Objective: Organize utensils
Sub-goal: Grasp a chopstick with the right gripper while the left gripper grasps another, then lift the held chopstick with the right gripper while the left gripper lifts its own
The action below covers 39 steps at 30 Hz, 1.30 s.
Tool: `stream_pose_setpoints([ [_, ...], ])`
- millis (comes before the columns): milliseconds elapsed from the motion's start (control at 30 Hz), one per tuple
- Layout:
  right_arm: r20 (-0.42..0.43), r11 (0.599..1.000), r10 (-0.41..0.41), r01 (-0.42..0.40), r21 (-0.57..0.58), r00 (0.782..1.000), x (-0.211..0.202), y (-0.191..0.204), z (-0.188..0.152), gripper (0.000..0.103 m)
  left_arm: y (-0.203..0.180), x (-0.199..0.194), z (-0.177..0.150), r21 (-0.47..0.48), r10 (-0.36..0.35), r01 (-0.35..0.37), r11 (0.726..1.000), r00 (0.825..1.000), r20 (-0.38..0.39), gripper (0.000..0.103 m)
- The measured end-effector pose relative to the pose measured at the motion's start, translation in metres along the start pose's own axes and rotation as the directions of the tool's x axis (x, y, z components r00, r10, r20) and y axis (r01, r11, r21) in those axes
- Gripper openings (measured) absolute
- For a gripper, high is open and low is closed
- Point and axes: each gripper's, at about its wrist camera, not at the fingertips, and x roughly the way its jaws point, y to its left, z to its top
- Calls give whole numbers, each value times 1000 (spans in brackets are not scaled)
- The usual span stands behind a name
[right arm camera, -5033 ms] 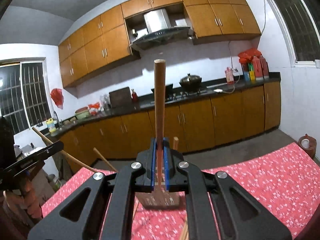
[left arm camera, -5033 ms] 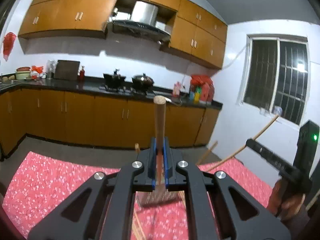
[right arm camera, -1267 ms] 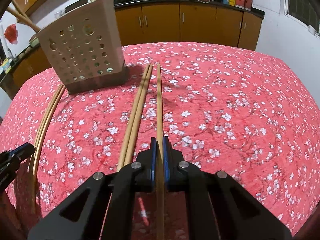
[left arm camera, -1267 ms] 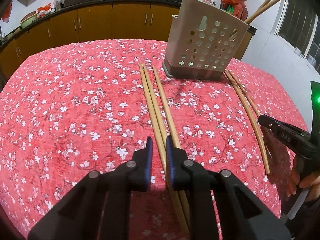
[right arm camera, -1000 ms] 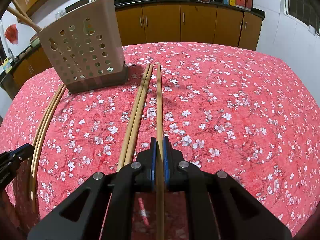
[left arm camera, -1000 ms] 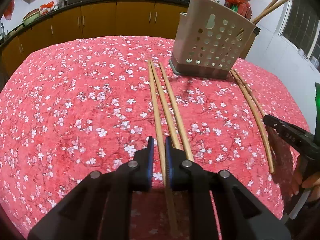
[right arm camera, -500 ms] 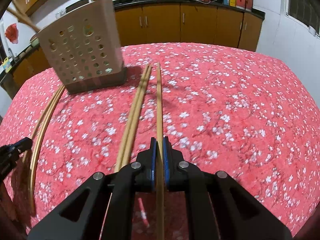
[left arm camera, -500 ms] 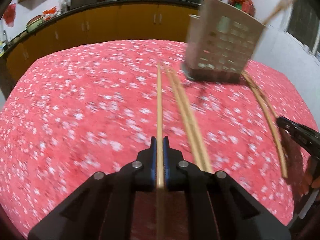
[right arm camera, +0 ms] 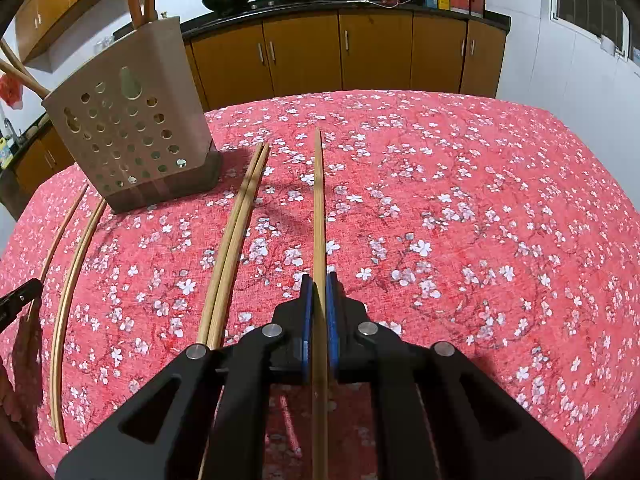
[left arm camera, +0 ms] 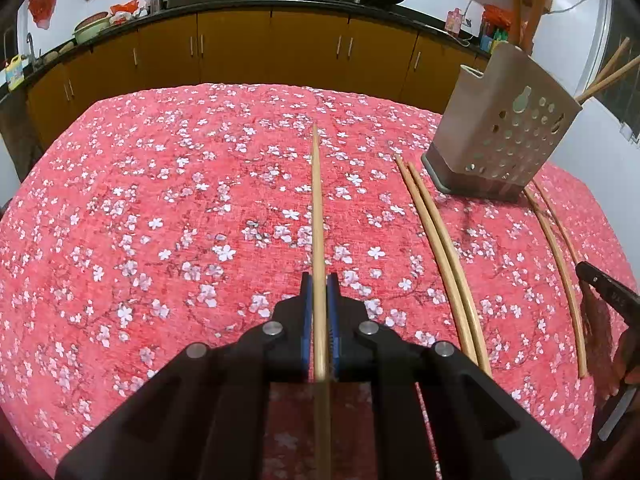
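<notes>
Wooden chopsticks are the business here: the left gripper [left arm camera: 319,320] is clenched on one chopstick [left arm camera: 317,208], which runs forward from between its blue pads, and the right gripper [right arm camera: 317,320] is clenched in the same way on another chopstick [right arm camera: 318,208]. Whether either stick has left the cloth cannot be told. Beside the held ones, a pair of chopsticks [left arm camera: 440,248] lies side by side on the table [left arm camera: 140,200], which wears a red cloth printed with white blossoms, and two more thin sticks [left arm camera: 560,264] lie apart from them, past the holder's far side. The holder [left arm camera: 504,140], a beige box with round holes, stands upright on the cloth near the loose sticks, and it already carries several wooden handles [left arm camera: 528,4] that poke out of its top. So the job looks partly done: some utensils are stowed, two chopsticks are in hand and not yet in the holder, and four seem left on the table. Kitchen cabinets [left arm camera: 240,52] and a counter with pans stand behind.
</notes>
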Motion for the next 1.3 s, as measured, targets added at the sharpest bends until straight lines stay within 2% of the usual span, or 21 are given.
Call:
stream_pose_setpoints([
  [1300,-1,1000,-10,10,-11,1000,3,1,0,9,-5,-3,-2,-27,-21,21,999,1000,-1,14],
])
